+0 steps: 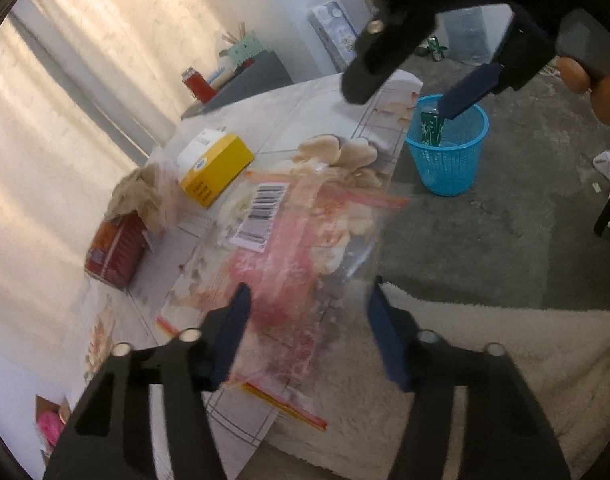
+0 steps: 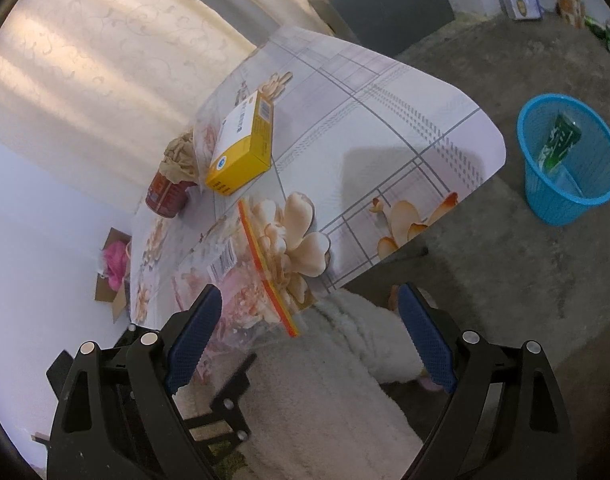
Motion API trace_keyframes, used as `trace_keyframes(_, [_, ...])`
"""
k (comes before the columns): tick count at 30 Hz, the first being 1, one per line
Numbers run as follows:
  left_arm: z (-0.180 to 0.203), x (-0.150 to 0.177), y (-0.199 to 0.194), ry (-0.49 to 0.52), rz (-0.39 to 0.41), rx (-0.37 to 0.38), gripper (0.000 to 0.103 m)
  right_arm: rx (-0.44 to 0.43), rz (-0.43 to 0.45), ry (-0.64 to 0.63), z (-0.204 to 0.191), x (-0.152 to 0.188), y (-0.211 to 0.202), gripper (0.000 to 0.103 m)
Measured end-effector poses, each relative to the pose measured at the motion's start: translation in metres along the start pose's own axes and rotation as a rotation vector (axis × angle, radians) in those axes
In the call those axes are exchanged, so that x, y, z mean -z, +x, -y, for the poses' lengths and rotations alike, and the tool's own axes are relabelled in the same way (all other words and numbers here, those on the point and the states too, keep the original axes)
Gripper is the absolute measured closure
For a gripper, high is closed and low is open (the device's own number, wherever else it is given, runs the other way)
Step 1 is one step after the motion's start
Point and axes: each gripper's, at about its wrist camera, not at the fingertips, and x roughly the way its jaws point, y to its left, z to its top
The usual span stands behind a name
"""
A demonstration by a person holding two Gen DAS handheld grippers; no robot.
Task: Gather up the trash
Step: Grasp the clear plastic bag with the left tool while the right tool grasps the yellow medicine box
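one clear zip bag [image 1: 289, 240], barcode label and red-orange seal, flat between spread left jaws; right jaws likewise apart

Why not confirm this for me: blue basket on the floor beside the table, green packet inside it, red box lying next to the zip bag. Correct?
Not quite: the box near the zip bag is yellow, not red, as the right wrist view shows. The blue basket does stand on the floor beside the table, with the green packet inside it.
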Motion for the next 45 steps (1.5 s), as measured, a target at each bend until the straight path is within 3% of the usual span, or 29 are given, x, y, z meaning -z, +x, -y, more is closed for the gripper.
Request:
trace_keyframes(5, [-0.012,0.000,-0.008,-0.069,0.010,0.043,0.069,0.000,0.007,-0.003,-0.002,0.000,-0.002,0.018])
trace_keyframes(10, [-0.027,0.000,-0.019,-0.156,0.026,0.081,0.077,-0.004,0.016,-0.016,-0.006,0.001,-0.006,0.018])
trace_keyframes(21, [-0.075,0.019,-0.040,-0.468,0.087,0.163,0.091,-0.029,0.034,-0.052,-0.017,-0.007,-0.011,0.018])
trace_keyframes(28, [-0.112,0.036,-0.047,-0.711,0.112,0.231,0.094,-0.013,0.035,-0.172,-0.054,-0.032,0.009,0.019])
trace_keyframes(38, [-0.148,0.069,-0.046,-0.965,0.123,0.330,0.094,0.196,0.049,-0.504,-0.118,-0.050,0.072,0.019])
trace_keyframes(45, [-0.152,0.078,-0.046,-1.004,0.123,0.348,0.094,0.282,0.031,-0.602,-0.134,-0.061,0.116,0.017])
